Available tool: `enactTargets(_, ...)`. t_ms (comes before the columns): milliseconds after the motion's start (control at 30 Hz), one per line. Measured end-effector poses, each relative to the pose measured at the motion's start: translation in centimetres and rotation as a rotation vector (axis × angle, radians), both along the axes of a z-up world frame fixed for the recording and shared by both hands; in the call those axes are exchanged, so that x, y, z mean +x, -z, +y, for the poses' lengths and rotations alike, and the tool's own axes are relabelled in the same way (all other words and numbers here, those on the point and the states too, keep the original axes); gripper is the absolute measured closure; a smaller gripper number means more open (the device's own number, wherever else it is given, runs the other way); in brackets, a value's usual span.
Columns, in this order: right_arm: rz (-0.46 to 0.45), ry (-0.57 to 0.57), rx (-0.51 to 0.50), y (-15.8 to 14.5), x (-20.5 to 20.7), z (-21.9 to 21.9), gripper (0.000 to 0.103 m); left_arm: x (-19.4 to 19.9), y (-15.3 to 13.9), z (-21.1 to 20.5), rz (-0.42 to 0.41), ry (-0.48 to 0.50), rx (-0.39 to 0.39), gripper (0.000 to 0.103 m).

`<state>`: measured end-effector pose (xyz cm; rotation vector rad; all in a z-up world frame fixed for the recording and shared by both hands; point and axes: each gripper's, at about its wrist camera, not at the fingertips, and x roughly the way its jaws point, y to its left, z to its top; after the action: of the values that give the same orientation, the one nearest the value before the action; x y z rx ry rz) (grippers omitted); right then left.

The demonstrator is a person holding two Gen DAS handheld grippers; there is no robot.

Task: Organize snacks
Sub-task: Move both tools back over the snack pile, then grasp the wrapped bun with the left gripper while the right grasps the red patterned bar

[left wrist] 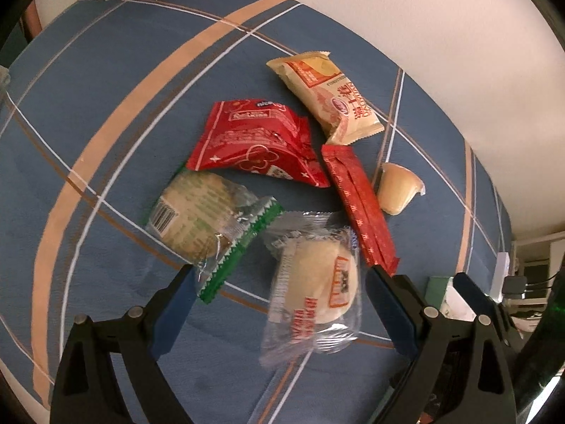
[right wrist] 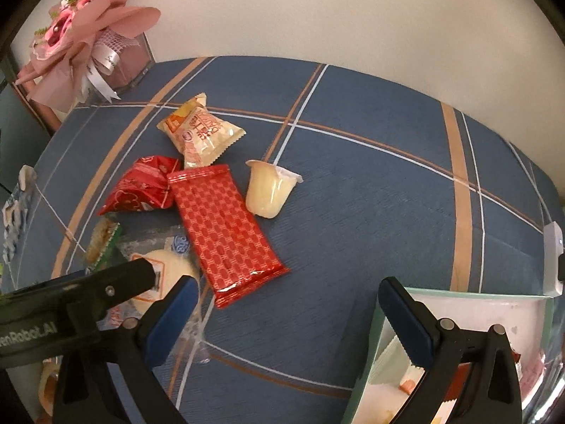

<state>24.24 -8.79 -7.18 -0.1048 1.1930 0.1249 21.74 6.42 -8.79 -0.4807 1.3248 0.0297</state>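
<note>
Several snacks lie on a blue plaid cloth (left wrist: 106, 123). My left gripper (left wrist: 279, 275) is open and straddles a white pastry in clear wrap (left wrist: 317, 282); its pads do not press on it. Beyond it lie a round biscuit pack with a green edge (left wrist: 197, 219), a red crinkled bag (left wrist: 254, 141), a beige packet (left wrist: 332, 95), a flat red packet (left wrist: 360, 205) and a jelly cup (left wrist: 399, 190). My right gripper (right wrist: 289, 282) is open over bare cloth with nothing between its fingers. The flat red packet (right wrist: 226, 226) lies just beyond its left finger, the jelly cup (right wrist: 268, 190) farther off.
A teal-rimmed box (right wrist: 459, 293) holding packets sits under the right gripper's right finger. A pink bouquet (right wrist: 77, 35) and a clear box (right wrist: 130, 60) stand at the far left corner. A white device (right wrist: 552, 258) sits at the right edge. A pale wall runs behind the table.
</note>
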Motion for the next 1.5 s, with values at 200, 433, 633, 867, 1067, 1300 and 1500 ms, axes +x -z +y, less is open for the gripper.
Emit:
enactTargets(200, 0.008, -0.025, -0.03, 0.1, 0.7, 0.1, 0.0, 0.1, 0.2, -0.8, -0.006, -0.001, -0.097, 0.025)
enactTargets(433, 0.025, -0.039, -0.056, 0.8, 0.9, 0.4, 0.0, 0.1, 0.4, -1.4, 0.001, -0.007, -0.1, 0.051)
enactTargets(633, 0.036, 0.006, 0.027, 0.1, 2.3, -0.3, 0.0, -0.4, 0.4, 1.7, 0.018, -0.101, -0.139, 0.052)
enactTargets(867, 0.073, -0.055, 0.036, 0.5, 3.9, 2.3, 0.006, -1.0, -0.1, 3.5, 0.004, -0.164, -0.145, 0.052)
enactTargets(1067, 0.115, -0.123, -0.032, 2.9, 4.5, 5.6, 0.011, -1.7, -0.8, 6.2, -0.015, -0.238, -0.128, 0.052)
enactTargets(1300, 0.125, -0.07, -0.024, 4.3, 5.7, 5.7, 0.024, -1.6, -1.2, 7.1, -0.017, -0.225, -0.138, 0.036)
enactTargets(1500, 0.111, 0.004, 0.018, 3.8, 4.9, 4.1, 0.044, -1.2, -0.5, 5.4, 0.014, -0.181, -0.172, 0.029)
